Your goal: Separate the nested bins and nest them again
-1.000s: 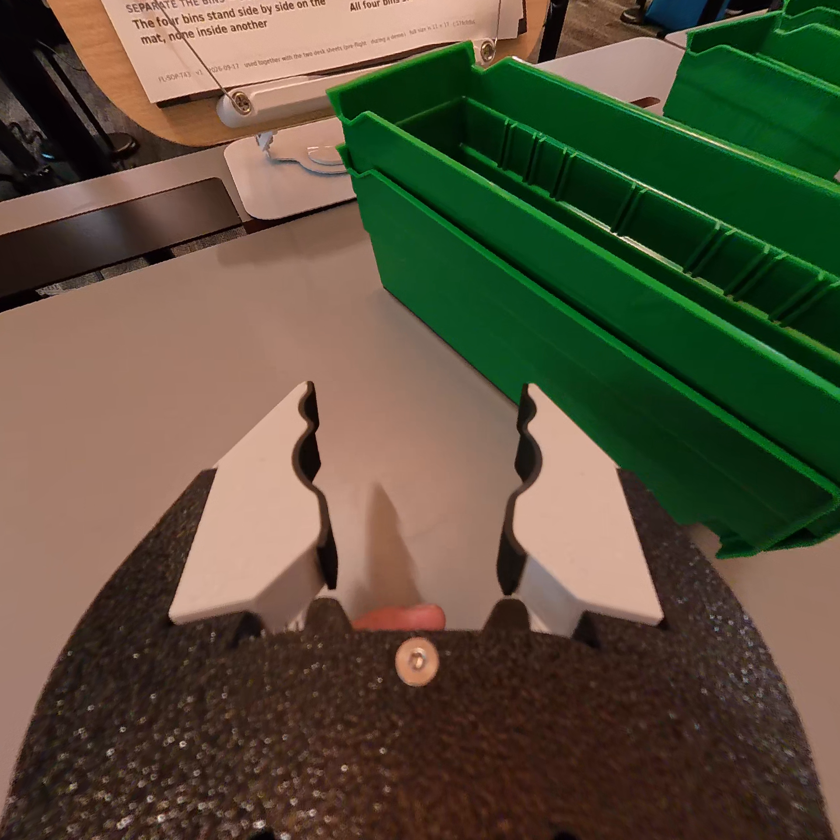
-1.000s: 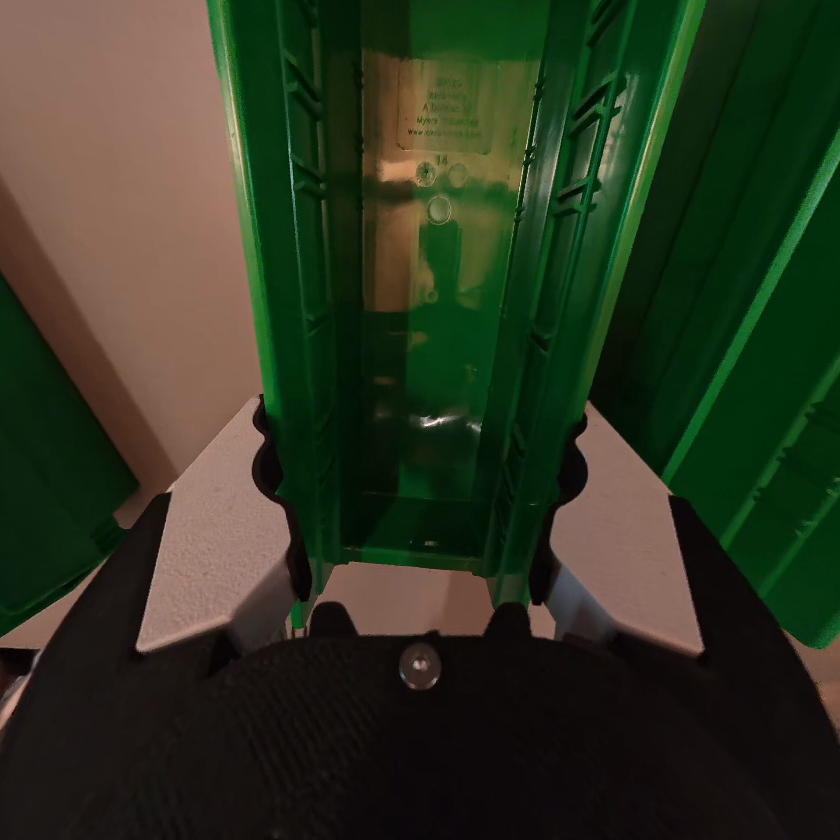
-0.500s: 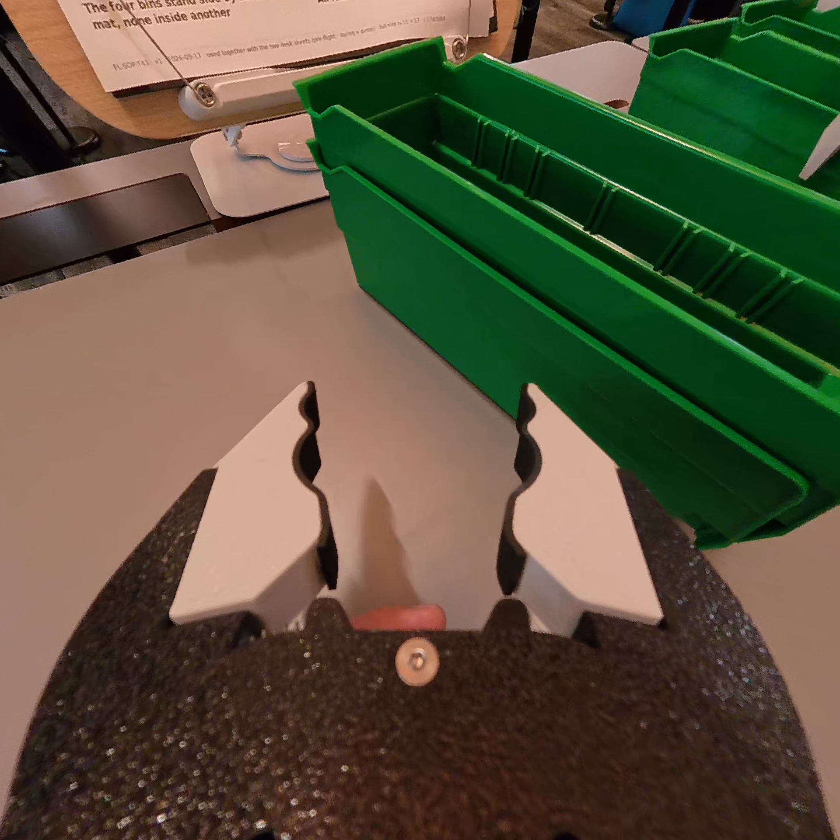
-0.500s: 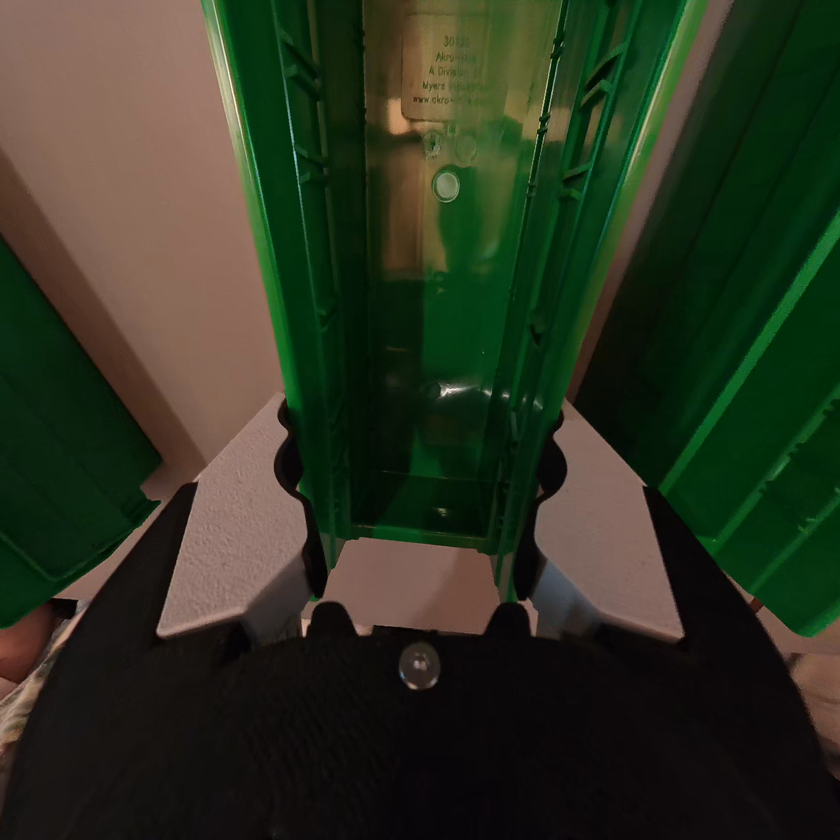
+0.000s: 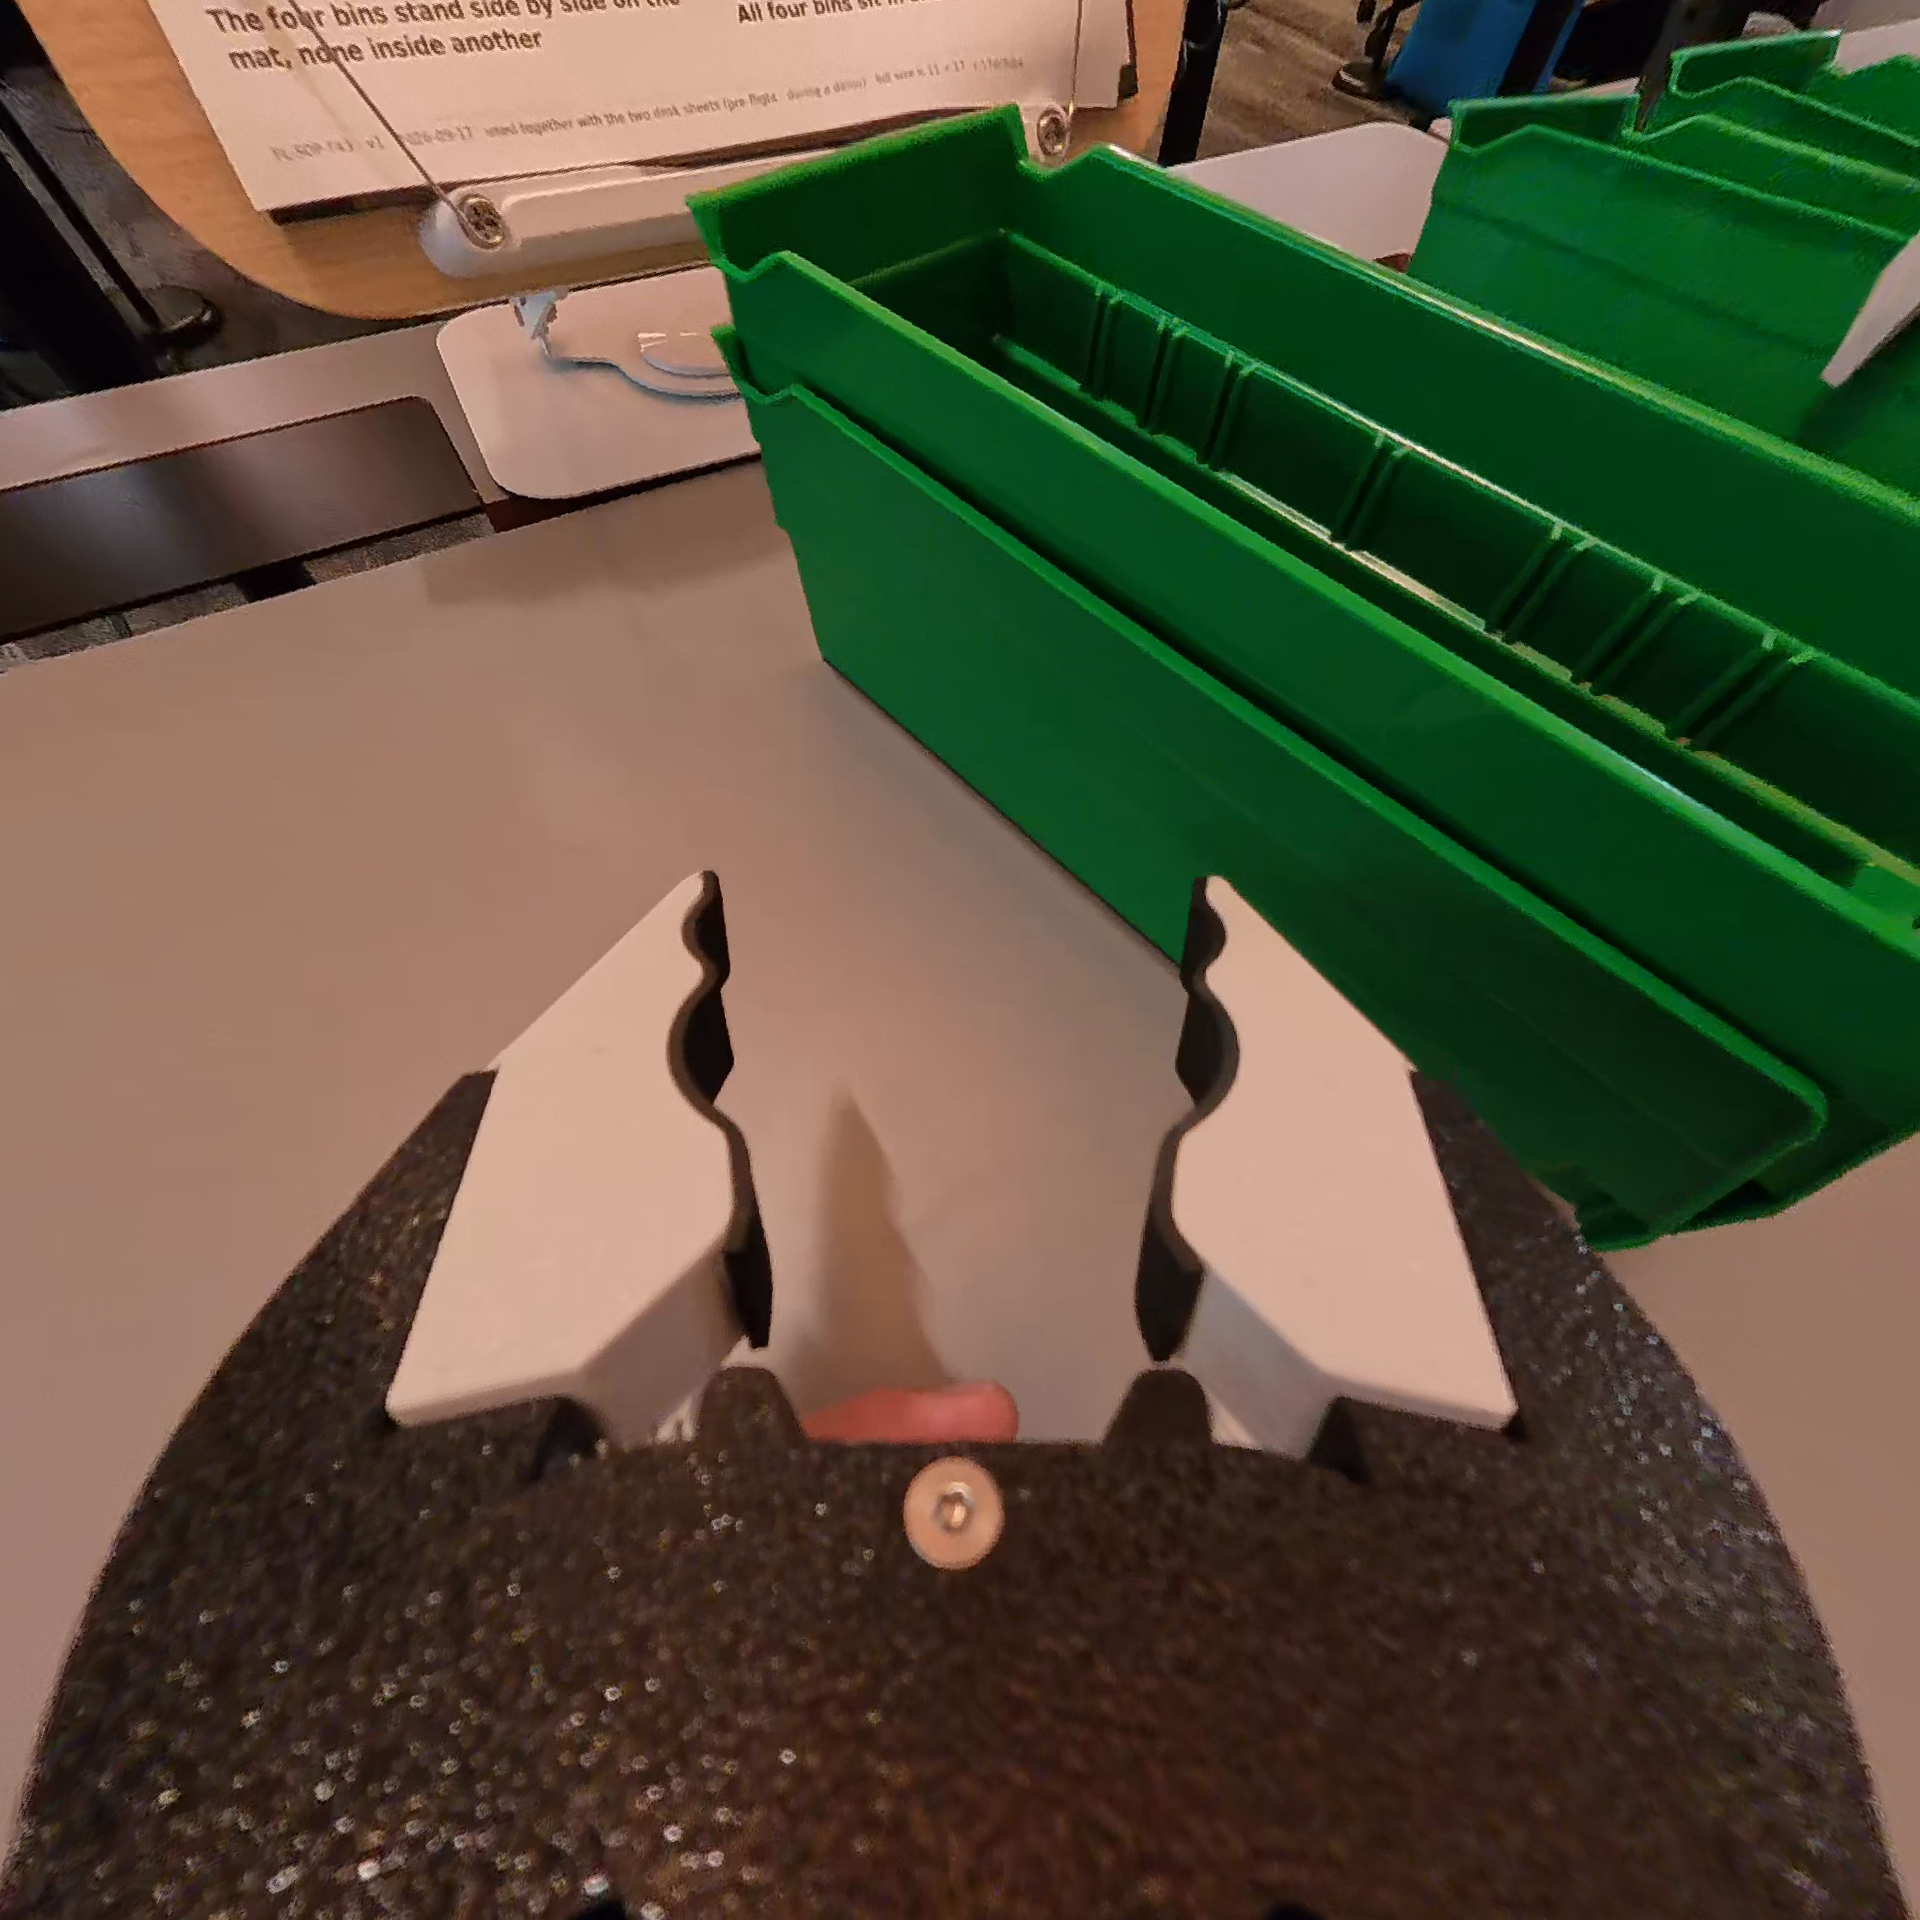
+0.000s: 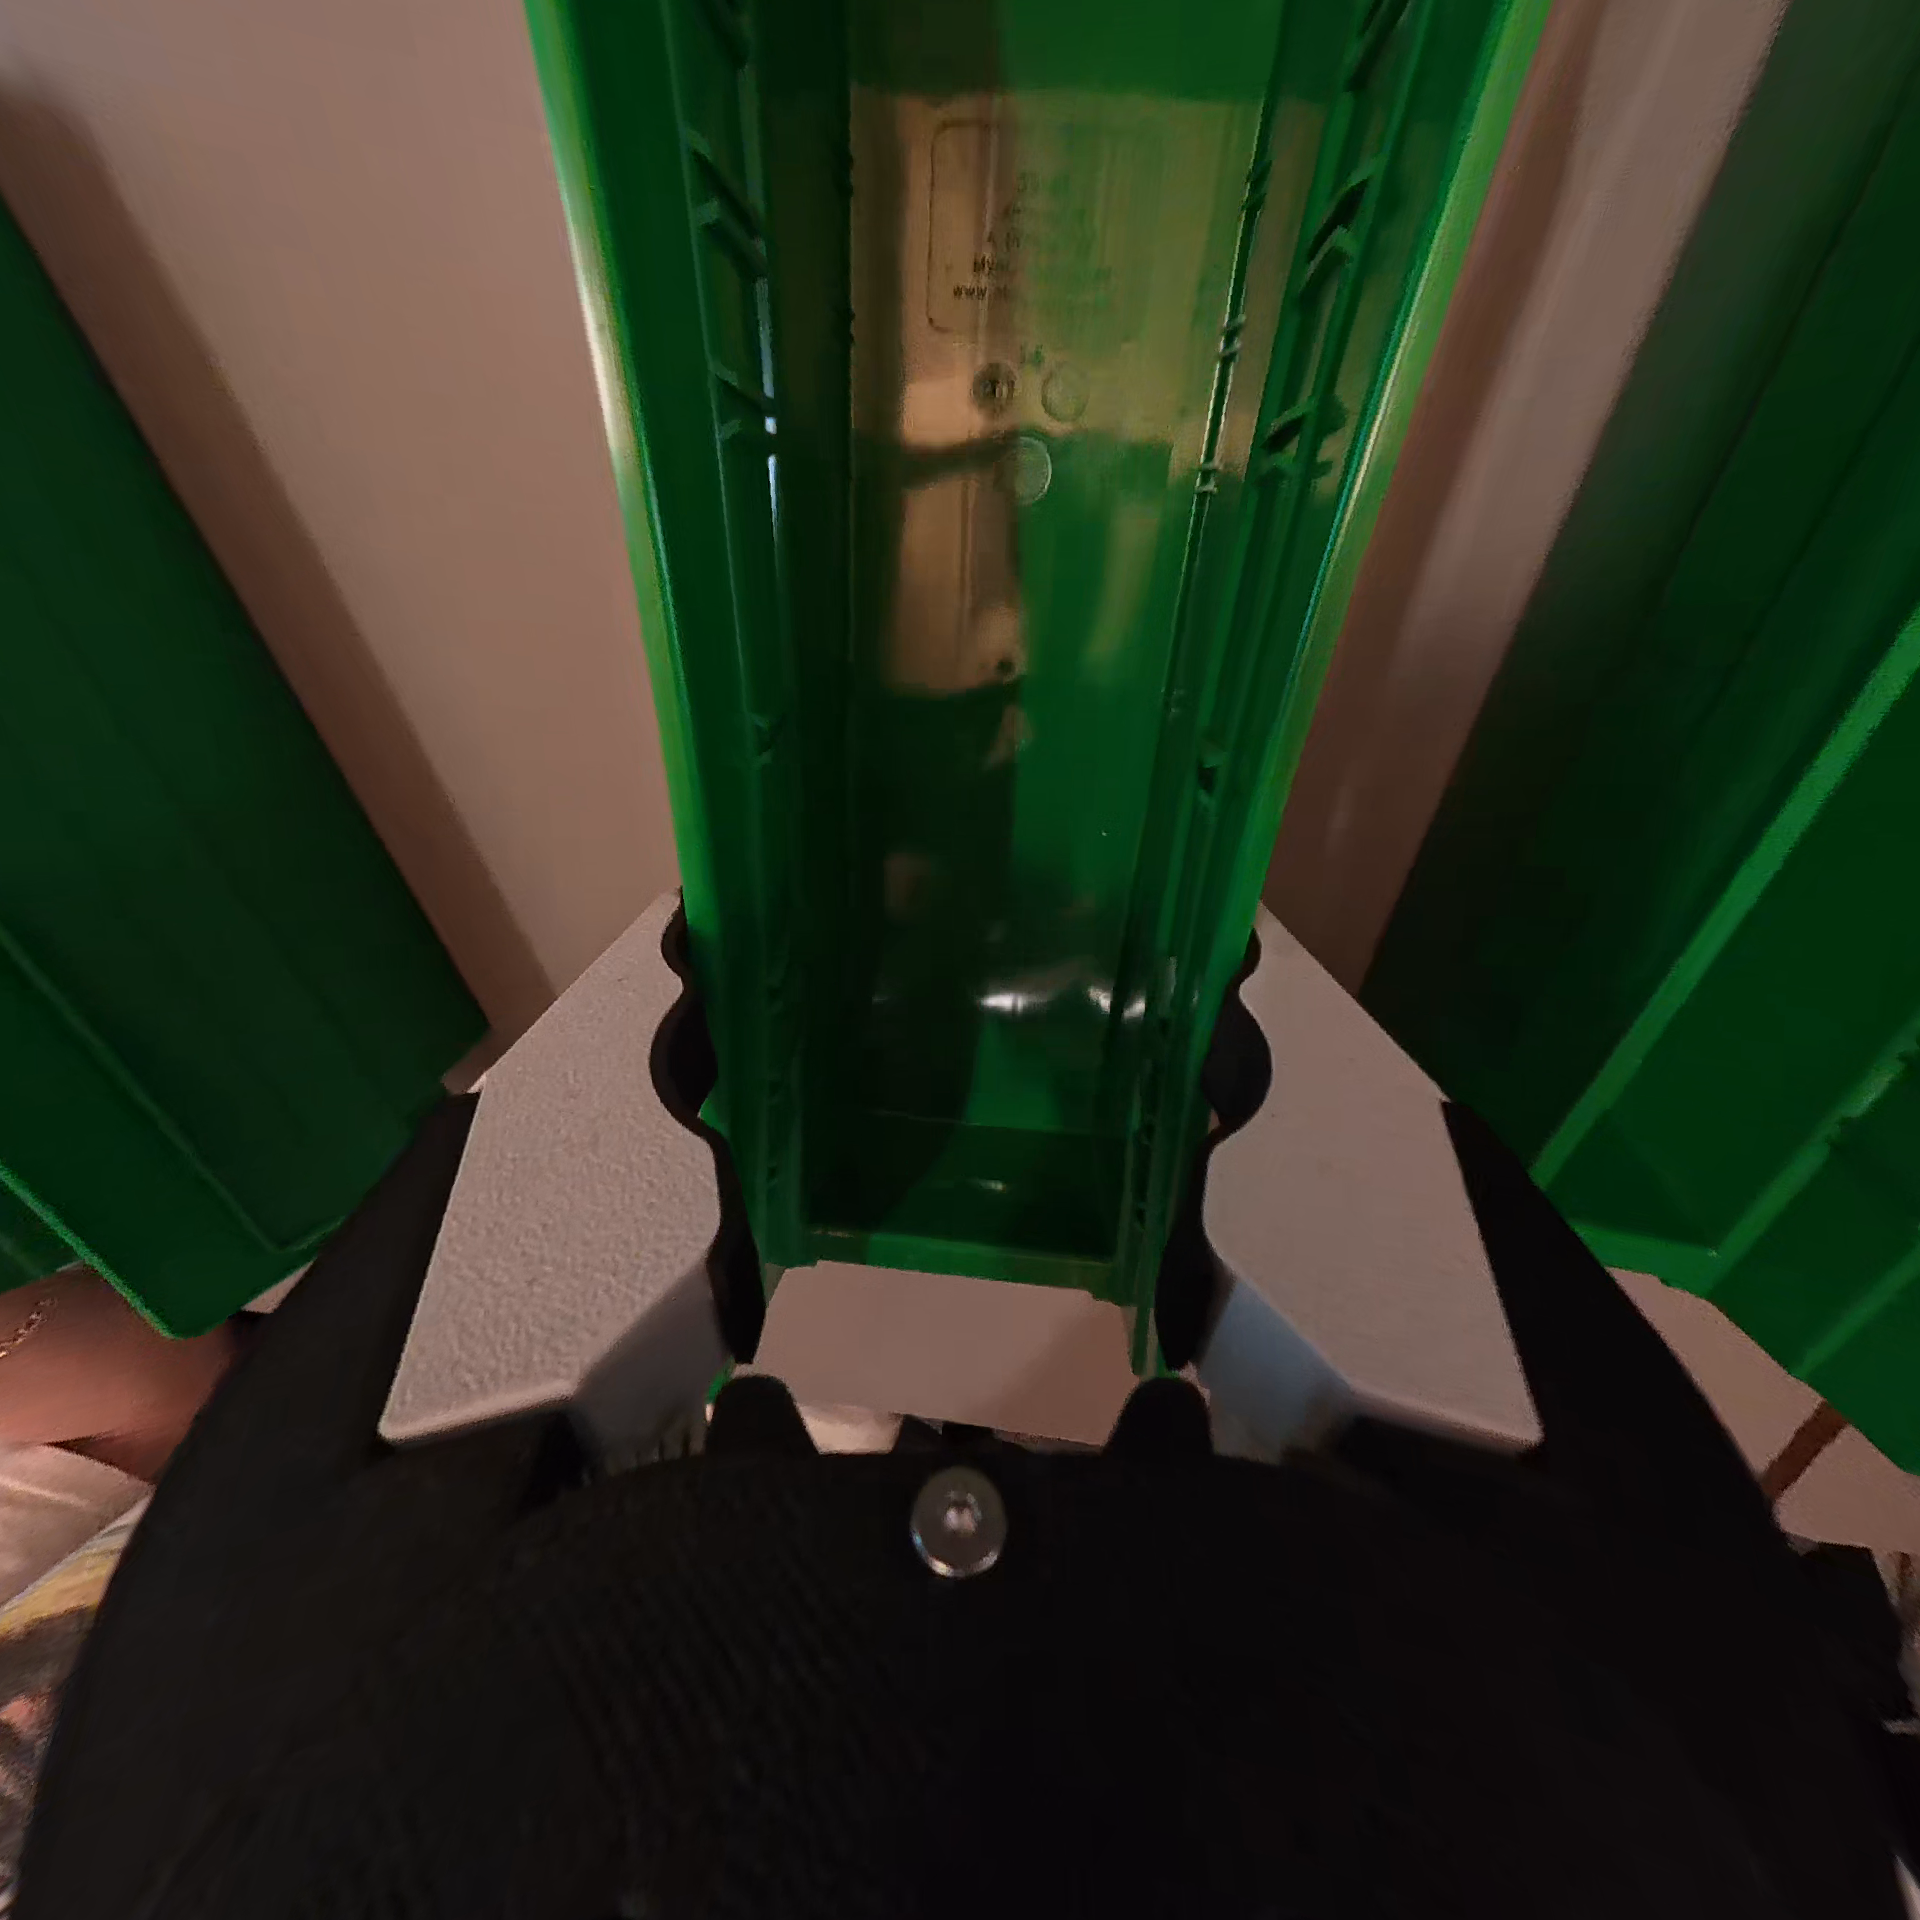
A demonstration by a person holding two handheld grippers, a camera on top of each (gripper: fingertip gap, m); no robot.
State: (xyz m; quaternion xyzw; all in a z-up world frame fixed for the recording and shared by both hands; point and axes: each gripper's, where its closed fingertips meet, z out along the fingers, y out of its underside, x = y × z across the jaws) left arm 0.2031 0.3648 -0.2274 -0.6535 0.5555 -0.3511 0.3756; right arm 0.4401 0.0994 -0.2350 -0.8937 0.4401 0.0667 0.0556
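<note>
Here the right gripper (image 6: 956,1132) clamps a green bin (image 6: 997,623) between its fingers; it should stay level and lower squarely. The left gripper (image 5: 956,1101) gapes empty beside the nested bins (image 5: 1299,665).

Left wrist view: the camera sits low above the grey table (image 5: 312,831), looks forward along its own gripper (image 5: 956,904) and sees the nested green bins (image 5: 1299,665) obliquely, near, ahead to the right. Right wrist view: the camera looks steeply down along its own gripper (image 6: 961,935), very near, into 1 narrow green bin (image 6: 966,1039) that fills the centre. Both views share the table and green bins; whether the same bins appear in both cannot be told.
</note>
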